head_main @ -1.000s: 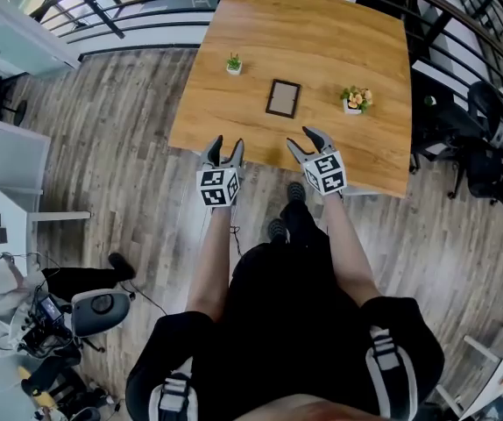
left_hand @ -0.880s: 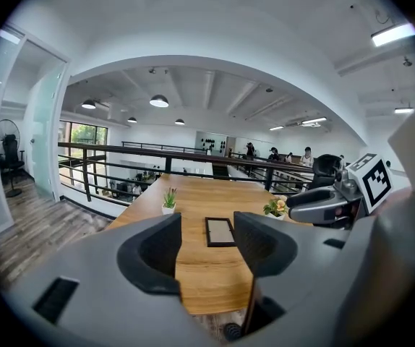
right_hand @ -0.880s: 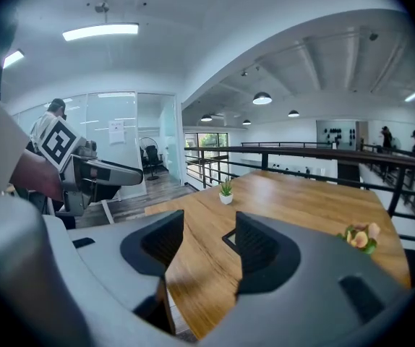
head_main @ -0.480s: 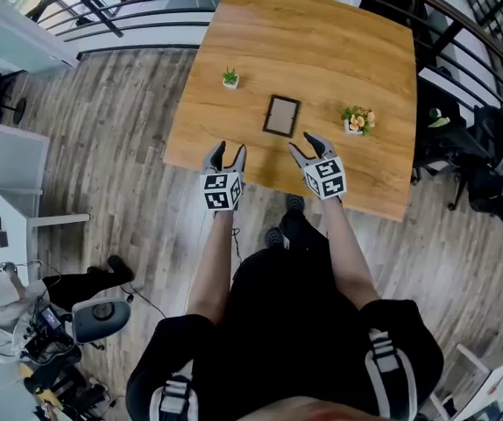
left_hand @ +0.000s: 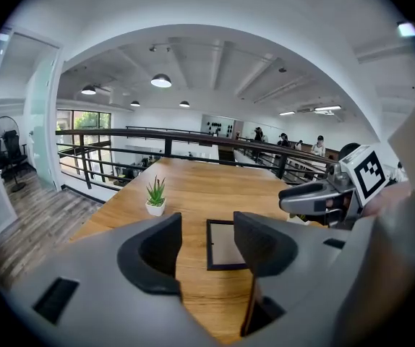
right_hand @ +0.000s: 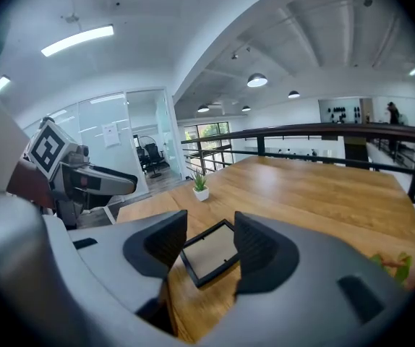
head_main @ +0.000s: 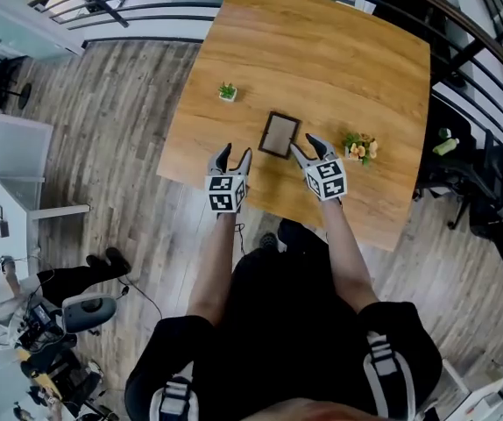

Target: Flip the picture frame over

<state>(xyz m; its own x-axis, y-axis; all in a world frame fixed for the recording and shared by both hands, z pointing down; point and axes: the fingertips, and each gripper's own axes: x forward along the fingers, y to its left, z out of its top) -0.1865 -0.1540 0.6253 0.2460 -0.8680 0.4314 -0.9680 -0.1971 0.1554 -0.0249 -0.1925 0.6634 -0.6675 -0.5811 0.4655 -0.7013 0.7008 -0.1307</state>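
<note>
Mezzanine office with plank flooring and a dark railing [left_hand: 121, 131] around a wooden surface [head_main: 322, 60].

Nearest the person, the left gripper [head_main: 235, 153] and right gripper [head_main: 306, 146] sit over the surface's near edge, both pointing forward and down. The left fingers are spread with nothing between them. The right fingers are spread but closing, also with nothing between them.

The picture frame [head_main: 279, 135] lies flat just ahead of the fingers, between the two grippers and untouched. Its long axis runs away from the person, slightly skewed. The right fingers are the nearer pair, just beside its near right corner. The left fingers stand apart, off its left side. Judgement: lifting an edge falls most readily to the right gripper.

Farther out, a small green plant [head_main: 227, 92] stands ahead and left of the left fingers. A flower pot [head_main: 357, 148] stands near, to the right of the right fingers.

Not determined: which face of the frame is up, since the panel reads plain beige. In both gripper views the fingers cover the frame's near edge. No back stand is visible.
</note>
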